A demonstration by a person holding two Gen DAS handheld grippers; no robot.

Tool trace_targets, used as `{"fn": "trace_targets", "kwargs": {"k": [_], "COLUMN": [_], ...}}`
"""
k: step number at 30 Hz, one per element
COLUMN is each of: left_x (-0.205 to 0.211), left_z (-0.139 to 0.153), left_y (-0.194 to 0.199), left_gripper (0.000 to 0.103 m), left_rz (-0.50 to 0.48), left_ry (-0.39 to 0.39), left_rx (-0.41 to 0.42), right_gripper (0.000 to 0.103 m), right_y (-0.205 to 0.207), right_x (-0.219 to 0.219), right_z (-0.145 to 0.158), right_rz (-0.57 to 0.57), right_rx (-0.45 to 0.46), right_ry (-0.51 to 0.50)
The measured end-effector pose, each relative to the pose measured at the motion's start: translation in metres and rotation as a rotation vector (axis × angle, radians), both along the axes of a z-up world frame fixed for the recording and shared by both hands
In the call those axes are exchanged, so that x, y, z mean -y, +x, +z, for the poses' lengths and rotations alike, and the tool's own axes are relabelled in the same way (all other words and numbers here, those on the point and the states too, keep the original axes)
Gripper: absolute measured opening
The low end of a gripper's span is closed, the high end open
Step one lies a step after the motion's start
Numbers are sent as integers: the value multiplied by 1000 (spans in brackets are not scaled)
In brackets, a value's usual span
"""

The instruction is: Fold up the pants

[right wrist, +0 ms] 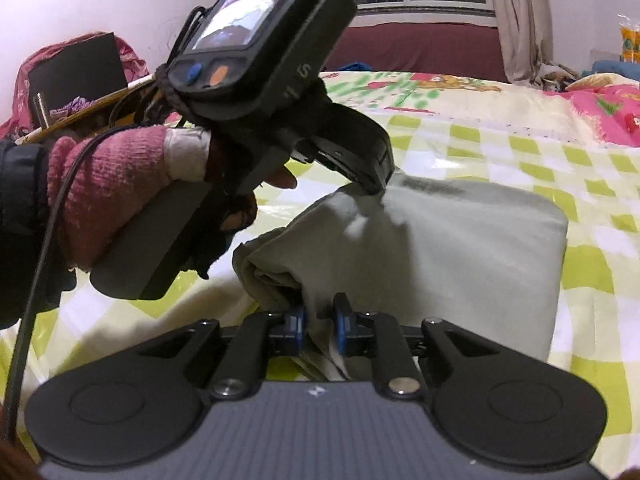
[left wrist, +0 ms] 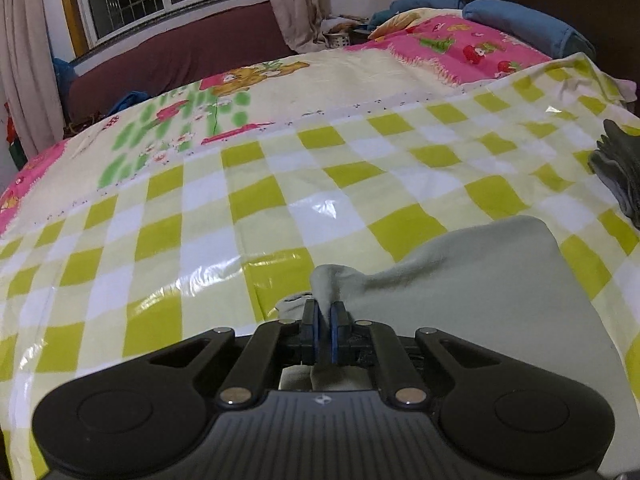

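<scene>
The pale grey-green pants [left wrist: 480, 280] lie folded into a thick pad on the checked plastic sheet [left wrist: 200, 220] over the bed. My left gripper [left wrist: 325, 312] is shut on a pinched corner of the pants. In the right wrist view the pants [right wrist: 440, 248] fill the middle, and my right gripper [right wrist: 319, 320] is shut on their near edge, with cloth bunched between the blue pads. The left gripper [right wrist: 370, 188] shows there too, held by a pink-gloved hand [right wrist: 104, 192], gripping the pants' far left corner.
A dark grey garment [left wrist: 620, 168] lies at the right edge of the sheet. Pink and cream bedding [left wrist: 460, 48] and blue pillows [left wrist: 520, 20] lie beyond. A maroon sofa [left wrist: 180, 52] stands under the window. A cluttered table [right wrist: 72, 92] stands at the left.
</scene>
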State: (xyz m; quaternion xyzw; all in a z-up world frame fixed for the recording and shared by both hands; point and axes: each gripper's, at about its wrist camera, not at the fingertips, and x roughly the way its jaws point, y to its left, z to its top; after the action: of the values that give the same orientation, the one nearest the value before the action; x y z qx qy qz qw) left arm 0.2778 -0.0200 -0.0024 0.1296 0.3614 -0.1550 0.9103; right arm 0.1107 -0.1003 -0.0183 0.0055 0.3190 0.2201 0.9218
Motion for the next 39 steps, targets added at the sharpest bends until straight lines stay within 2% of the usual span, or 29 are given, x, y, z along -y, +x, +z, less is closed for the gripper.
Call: {"fn": "trace_targets", "kwargs": {"k": [7, 10, 12, 14, 18, 21, 22, 24, 27, 29, 30, 31, 33, 34, 39], "left_x": [-3, -4, -7, -19, -59, -79, -82, -82, -77, -77, -78, -78, -78, -77, -57], "left_z": [22, 11, -2, -4, 4, 0, -3, -13, -25, -24, -23, -22, -21, -21, -22], "left_y": [2, 16, 24, 27, 23, 7, 2, -10, -24, -27, -29, -31, -40, -48, -94], "left_gripper": [23, 26, 28, 28, 28, 29, 29, 32, 31, 28, 28, 27, 22, 19, 18], "left_rz": [-54, -59, -16, 31, 126, 125, 116, 103, 96, 100, 100, 98, 92, 80, -3], "left_ry": [-37, 15, 102, 125, 33, -46, -67, -95, -81, -103, -112, -109, -113, -123, -185], "left_rx": [69, 50, 47, 57, 33, -37, -62, -104, -103, -116, -127, -132, -146, -160, -206], "right_gripper": [14, 19, 31, 34, 51, 52, 52, 54, 54, 51, 37, 27, 19, 17, 16], "right_y": [6, 12, 15, 5, -23, -28, -26, -13, 8, 20, 29, 37, 50, 53, 61], "right_x": [-20, -30, -29, -15, 34, 76, 88, 105, 119, 120, 123, 127, 140, 149, 175], "right_z": [14, 7, 2, 4, 15, 13, 9, -3, -27, -33, -30, -32, -27, -21, 2], "right_rz": [-10, -13, 0, 4, -52, -186, -231, -316, -337, -323, -320, -312, -291, -288, -281], "right_rx": [85, 67, 4, -7, 8, 9, -6, -96, -265, -291, -305, -339, -368, -359, -320], "right_ry": [16, 5, -4, 46, 154, 186, 203, 236, 396, 423, 428, 442, 466, 441, 228]}}
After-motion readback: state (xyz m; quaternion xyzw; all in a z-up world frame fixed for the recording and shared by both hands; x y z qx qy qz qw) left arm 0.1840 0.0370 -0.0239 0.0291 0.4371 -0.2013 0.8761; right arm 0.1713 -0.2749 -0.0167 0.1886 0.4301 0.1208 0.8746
